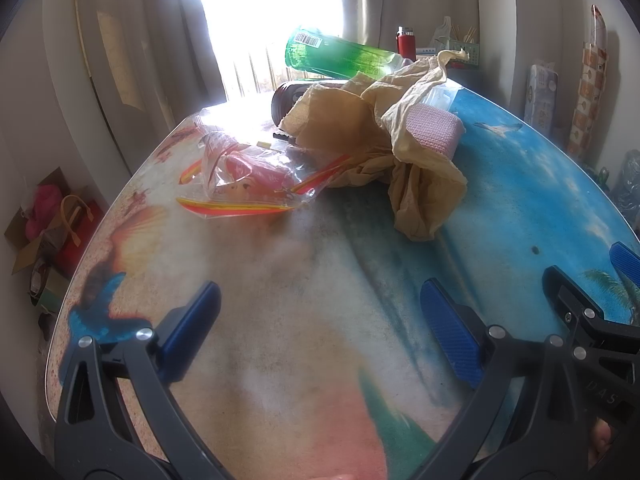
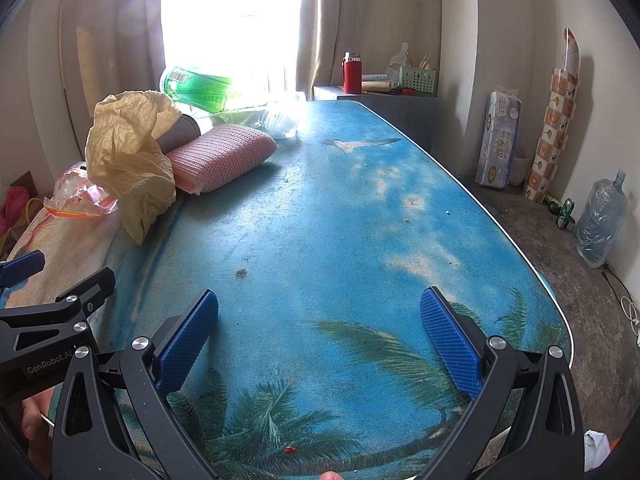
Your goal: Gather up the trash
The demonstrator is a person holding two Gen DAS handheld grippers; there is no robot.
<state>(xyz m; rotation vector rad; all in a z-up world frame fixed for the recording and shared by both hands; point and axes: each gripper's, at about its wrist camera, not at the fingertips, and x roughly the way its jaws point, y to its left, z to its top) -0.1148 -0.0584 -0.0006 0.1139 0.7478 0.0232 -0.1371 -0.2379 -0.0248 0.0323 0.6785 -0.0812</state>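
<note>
Nothing looks collected yet: both the left gripper (image 1: 320, 336) and right gripper (image 2: 318, 344) gape empty (side by side), well short of the yellow crumpled bag (image 1: 416, 164), pink sponge (image 2: 220, 156) and green bottle (image 1: 340, 54) heaped at the table's (image 2: 360, 220) far end

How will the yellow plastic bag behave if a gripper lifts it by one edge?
The yellow plastic bag looks thin and crumpled, so it will probably hang limp and feel very light. It lies against the pink sponge, which may shift as the bag drags. Its smooth film could slip between the pads.
</note>
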